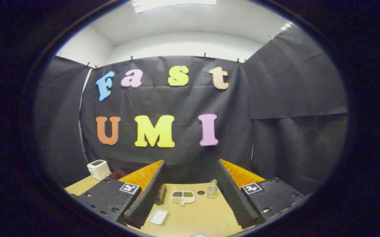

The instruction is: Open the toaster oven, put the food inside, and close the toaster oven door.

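The hand-held gripper [190, 210] is held spread, gripping nothing – a divided food tray [183, 196] is seen on the worktop [203, 217] – oven door state cannot be told

On the desk [196, 214], a divided dish [183, 197] is placed between the gripper's [190, 220] spread fingers, a bottle [212, 189] to its right, a tray [158, 217] nearer, a toaster [99, 169] far left.

A divided dish [183, 196], small bottle [212, 189] and white tray [158, 217] sit on the table [203, 217].
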`<state>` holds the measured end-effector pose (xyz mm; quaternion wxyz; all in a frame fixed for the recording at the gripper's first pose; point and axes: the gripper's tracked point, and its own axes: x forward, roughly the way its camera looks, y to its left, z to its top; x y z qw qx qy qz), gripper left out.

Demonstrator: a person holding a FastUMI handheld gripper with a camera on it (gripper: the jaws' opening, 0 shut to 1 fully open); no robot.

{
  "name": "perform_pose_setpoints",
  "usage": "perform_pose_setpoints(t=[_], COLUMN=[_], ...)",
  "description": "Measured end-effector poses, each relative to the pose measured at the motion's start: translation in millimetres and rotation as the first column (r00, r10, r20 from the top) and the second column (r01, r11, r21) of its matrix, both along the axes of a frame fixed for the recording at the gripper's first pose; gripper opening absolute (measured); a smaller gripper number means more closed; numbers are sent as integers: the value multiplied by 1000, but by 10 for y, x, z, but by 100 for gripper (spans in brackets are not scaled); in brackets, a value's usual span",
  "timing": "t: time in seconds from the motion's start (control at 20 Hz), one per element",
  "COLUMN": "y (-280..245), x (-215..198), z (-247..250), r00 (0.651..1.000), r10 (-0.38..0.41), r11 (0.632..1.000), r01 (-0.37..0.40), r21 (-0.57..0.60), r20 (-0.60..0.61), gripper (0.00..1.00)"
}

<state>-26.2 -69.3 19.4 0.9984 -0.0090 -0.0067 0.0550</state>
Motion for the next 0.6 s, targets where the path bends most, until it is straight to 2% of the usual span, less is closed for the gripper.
perform_pose_setpoints(t=[0.6], y=[-53], x=[-14], z=[-118], r00=[999], r10=[24], r11=[1000], r01=[-24], r21=[3], r20=[-38], gripper=[98])
